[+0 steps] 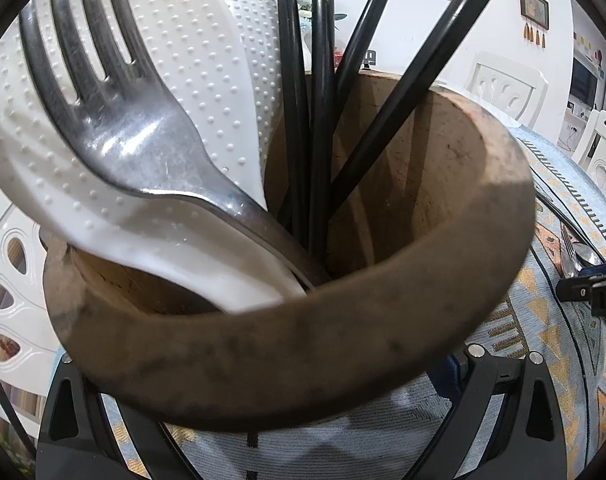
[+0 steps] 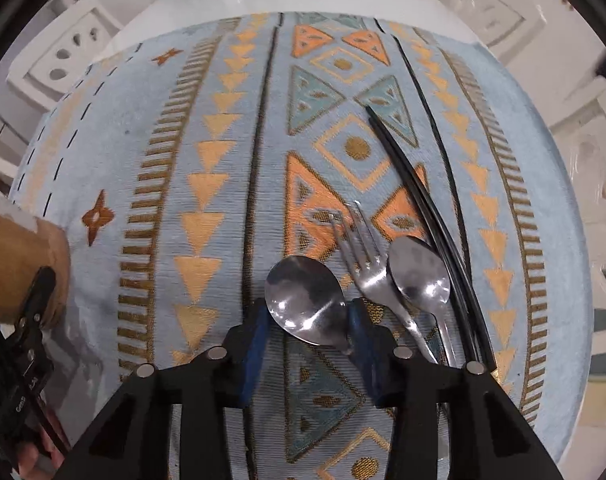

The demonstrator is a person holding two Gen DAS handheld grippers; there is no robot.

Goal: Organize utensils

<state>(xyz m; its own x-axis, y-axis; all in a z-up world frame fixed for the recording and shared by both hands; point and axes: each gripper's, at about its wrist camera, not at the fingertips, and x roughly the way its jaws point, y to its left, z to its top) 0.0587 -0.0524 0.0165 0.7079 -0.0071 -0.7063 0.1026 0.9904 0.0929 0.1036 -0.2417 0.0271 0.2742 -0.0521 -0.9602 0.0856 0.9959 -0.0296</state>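
On the patterned cloth (image 2: 207,128) that covers the desk lie the loose utensils: a large spoon (image 2: 303,300), a fork (image 2: 363,256), a smaller spoon (image 2: 419,272) and a pair of black chopsticks (image 2: 419,200), all close together in the lower right part of the right wrist view. The large spoon lies bowl up, and its bowl sits between the two blue-padded fingers (image 2: 255,340) of the right gripper (image 2: 307,336). The right-hand pad is at the spoon's neck, while the left-hand pad is at the bowl's edge; whether the pads press on the metal cannot be told. The jaws stand part-way apart. The fork lies just beside the large spoon with its tines pointing away from the camera, touching the smaller spoon on its other side. The chopsticks run diagonally past the smaller spoon, side by side.

Well apart from this group stands a brown wooden holder (image 1: 303,368), seen at the left edge of the right wrist view. The left gripper (image 1: 283,404) is spread around its lower wall, a finger on each side; the holder fills the gap between them, though firm contact of the pads is hidden behind its rim. Inside the holder stand a white dotted rice paddle (image 1: 207,80), a second fork (image 1: 115,112) leaning against the paddle, and several black chopsticks (image 1: 323,92) fanning upward. White chairs (image 2: 75,56) ring the desk.
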